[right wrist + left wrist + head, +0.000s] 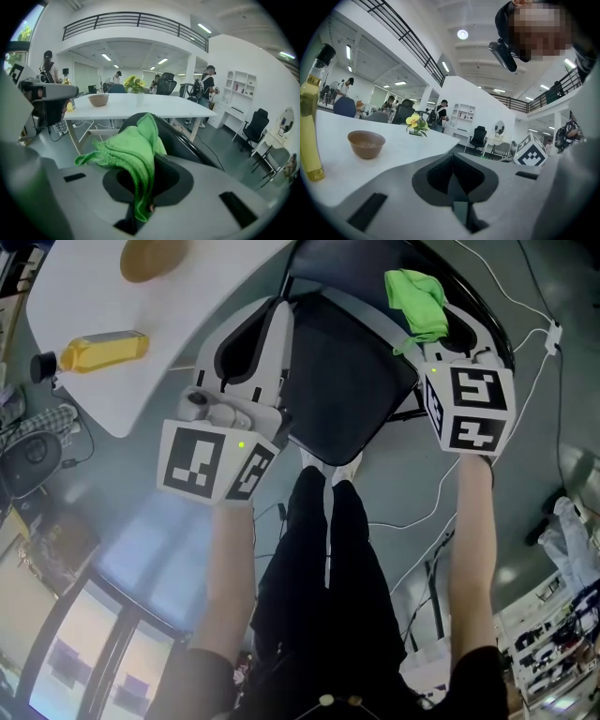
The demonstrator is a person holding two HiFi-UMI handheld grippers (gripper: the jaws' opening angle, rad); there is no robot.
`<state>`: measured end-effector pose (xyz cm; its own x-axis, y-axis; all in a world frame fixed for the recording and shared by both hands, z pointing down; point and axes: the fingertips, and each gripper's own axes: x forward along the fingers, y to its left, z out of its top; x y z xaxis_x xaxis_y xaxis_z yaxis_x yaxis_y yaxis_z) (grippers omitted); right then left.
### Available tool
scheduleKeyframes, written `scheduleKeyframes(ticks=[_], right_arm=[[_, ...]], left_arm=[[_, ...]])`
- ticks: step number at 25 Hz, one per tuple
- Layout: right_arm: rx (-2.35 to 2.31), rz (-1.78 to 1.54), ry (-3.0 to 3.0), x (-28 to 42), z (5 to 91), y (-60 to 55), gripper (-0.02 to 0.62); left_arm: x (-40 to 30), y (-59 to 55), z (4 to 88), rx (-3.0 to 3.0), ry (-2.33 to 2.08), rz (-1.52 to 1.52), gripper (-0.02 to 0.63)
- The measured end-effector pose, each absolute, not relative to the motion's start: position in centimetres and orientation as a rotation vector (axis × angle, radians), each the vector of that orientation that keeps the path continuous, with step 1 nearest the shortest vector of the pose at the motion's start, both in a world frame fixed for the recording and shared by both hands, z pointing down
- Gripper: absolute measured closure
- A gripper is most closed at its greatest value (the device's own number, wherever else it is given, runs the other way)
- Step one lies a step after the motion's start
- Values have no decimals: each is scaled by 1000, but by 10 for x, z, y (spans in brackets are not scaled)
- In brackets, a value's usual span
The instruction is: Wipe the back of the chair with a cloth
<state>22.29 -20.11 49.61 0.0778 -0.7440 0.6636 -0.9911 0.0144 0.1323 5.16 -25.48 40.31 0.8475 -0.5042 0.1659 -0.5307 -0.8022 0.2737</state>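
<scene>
— What's nearest?

— The person's black legs (323,559) and white shoes (330,467). They are right by the near edge of the chair (342,390).

— What about the left gripper (453,168)?

— Its claw is squeezed all the way closed, and there is nothing in it. It is held at the left side of the chair.

— And the right gripper (146,185)?

— Its claw is clenched on the green cloth (133,150). The cloth sticks up out of the claw and flops over to the left (a bit like a floppy hat).

— So where is the cloth?

— It is on the right side of the chair, just in front of the chair's black curved back. I can't tell if it touches the back.

— What is past the chair?

— A white table (89,301), off to the far left. A yellow bottle (103,351) with a black cap stands near its edge. A brown bowl (150,259) sits farther along. Some yellow flowers (417,123) are farther back on it.

— And way far off?

— Some people (205,86) are standing around. There are other office chairs (257,126) too, and a balcony rail (136,21) up high.
</scene>
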Motion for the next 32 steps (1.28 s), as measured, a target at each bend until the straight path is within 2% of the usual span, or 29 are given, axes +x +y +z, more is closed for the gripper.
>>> scheduleKeyframes(ticks=[18,32], right_arm=[[1544,682,-1675,189,579,-186,552],[1498,693,-1674,180,601,-182,552]], left_arm=[[41,-260,417,2689,-811,129,600],[42,-255,434,2676,-801,147,600]])
